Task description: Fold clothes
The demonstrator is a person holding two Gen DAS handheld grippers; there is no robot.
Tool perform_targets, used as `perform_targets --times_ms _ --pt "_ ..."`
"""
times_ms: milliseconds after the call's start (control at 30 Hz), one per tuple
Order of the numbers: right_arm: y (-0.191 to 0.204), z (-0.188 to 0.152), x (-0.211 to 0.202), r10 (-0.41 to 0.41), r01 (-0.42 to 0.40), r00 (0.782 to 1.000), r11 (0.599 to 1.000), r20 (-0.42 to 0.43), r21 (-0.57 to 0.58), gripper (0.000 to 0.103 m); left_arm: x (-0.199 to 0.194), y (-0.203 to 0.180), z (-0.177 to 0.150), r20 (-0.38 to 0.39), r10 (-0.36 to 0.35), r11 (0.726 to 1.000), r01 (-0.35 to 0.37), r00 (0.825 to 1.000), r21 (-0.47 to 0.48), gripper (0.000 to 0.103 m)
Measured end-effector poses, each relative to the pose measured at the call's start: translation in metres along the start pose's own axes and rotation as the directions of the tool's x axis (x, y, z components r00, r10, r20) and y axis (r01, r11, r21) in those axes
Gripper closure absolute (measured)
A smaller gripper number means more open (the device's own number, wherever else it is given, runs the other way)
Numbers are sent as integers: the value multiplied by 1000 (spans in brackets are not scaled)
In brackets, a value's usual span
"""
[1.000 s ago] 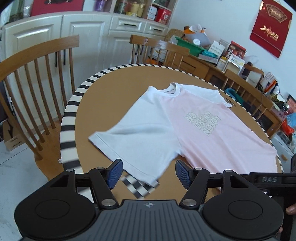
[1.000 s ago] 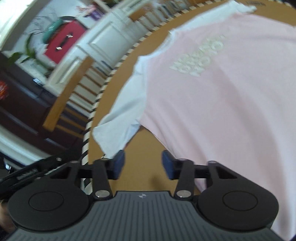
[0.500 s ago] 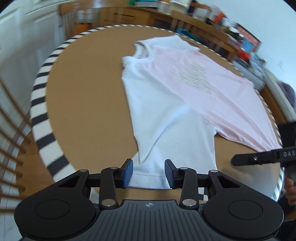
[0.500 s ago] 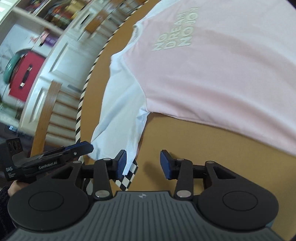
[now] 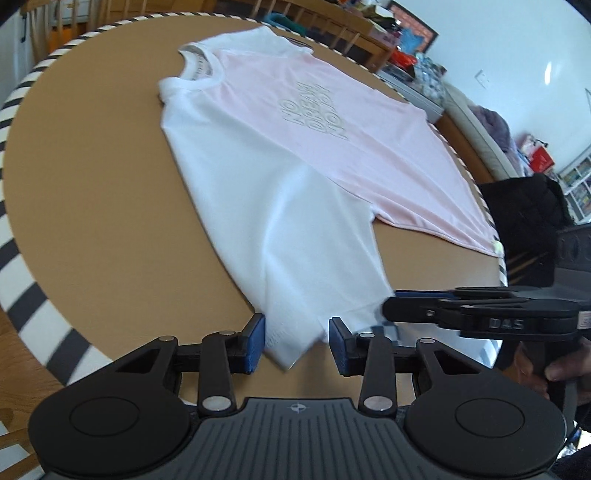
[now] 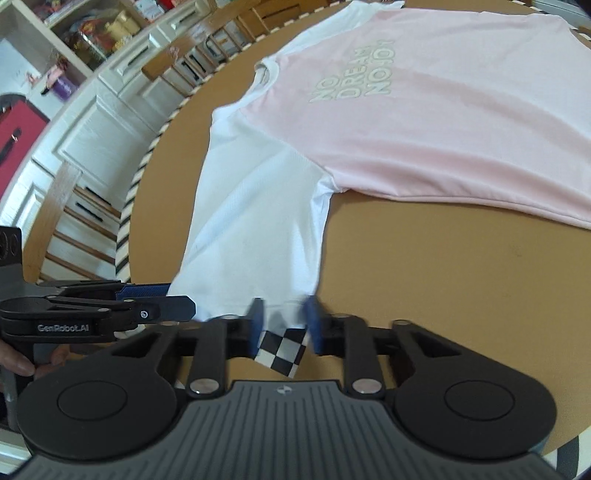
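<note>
Around your round counter (image 5: 92,192) you have wooden chairs (image 6: 55,206) on one side, white cabinets (image 6: 92,136) behind them, and cluttered shelves (image 6: 92,33) above. A black jacket (image 5: 524,214) hangs just past the counter's far edge on the other side. Nothing lies on the brown top between you and the garment.

The counter is brown and smooth, ringed by a black-and-white striped rim (image 5: 22,266). The T-shirt (image 5: 332,122) lies flat on it, front up, with a pink body, white sleeves and collar, and pale block lettering across the chest. The near white sleeve (image 5: 288,240) is spread wide toward you, its fine-knit cloth softly rippled; a black-and-white checkered tag (image 6: 282,352) shows at its end.

Your left claw (image 5: 297,345) stands apart, blue pads on either side of the sleeve's corner, the cloth lying between them but not pinched. Your right claw (image 6: 284,326) is also apart, though narrowly, straddling the sleeve edge just above the checkered tag; its pads are motion-blurred. The two claws sit near each other at the same sleeve end.
</note>
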State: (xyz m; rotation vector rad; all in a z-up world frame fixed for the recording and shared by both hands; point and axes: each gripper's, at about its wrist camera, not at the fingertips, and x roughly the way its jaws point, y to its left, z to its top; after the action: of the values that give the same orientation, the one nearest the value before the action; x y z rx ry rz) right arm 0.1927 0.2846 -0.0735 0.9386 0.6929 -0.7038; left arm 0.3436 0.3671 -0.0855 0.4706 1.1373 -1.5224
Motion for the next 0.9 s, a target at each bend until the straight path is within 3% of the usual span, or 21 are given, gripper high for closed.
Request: perform_targets --times_ms 67,100,200,367,433,533,600,667,733,800,833,900 --pt "3 0 2 -7 7 1000 1000 -16 7 95 1 1 -3 -18 -3 1000 3 1000 -15 92" --pt "3 1 0 -10 10 1000 1000 -15 18 95 1 4 -4 -27 -6 999 5 1000 -36 95" --pt "5 1 -7 1 -1 1000 999 -5 38 97 -5 12 -4 -11 -9 995 8 1000 -99 96" --pt "11 5 -19 -21 20 999 999 27 37 98 -23 9 4 48 -14 998 17 999 -65 97" --pt "8 7 -18 -43 41 999 996 23 75 90 -22 8 7 29 -29 998 31 999 -53 96" --pt "-6 4 -12 -20 17 1000 981 15 193 69 -11 7 7 -10 -6 999 6 1000 -34 95" --pt "-4 1 -9 -24 18 999 980 29 198 70 -10 6 4 -20 9 1000 -9 1000 -21 94" --pt "3 1 -3 -41 35 999 986 32 162 70 -13 6 0 -20 21 1000 -21 1000 0 84" --pt "10 0 2 -45 39 998 990 35 133 73 -19 7 -3 -12 33 999 -33 999 26 72" --pt "17 0 6 -65 62 997 994 37 91 87 -22 13 -4 -13 41 999 -40 999 23 68" --pt "20 1 8 -87 84 996 994 32 63 99 -23 16 -4 -16 42 999 -42 999 12 66" --pt "19 1 4 -113 112 993 993 26 35 101 -25 22 -3 -17 25 999 -25 1000 -34 63"
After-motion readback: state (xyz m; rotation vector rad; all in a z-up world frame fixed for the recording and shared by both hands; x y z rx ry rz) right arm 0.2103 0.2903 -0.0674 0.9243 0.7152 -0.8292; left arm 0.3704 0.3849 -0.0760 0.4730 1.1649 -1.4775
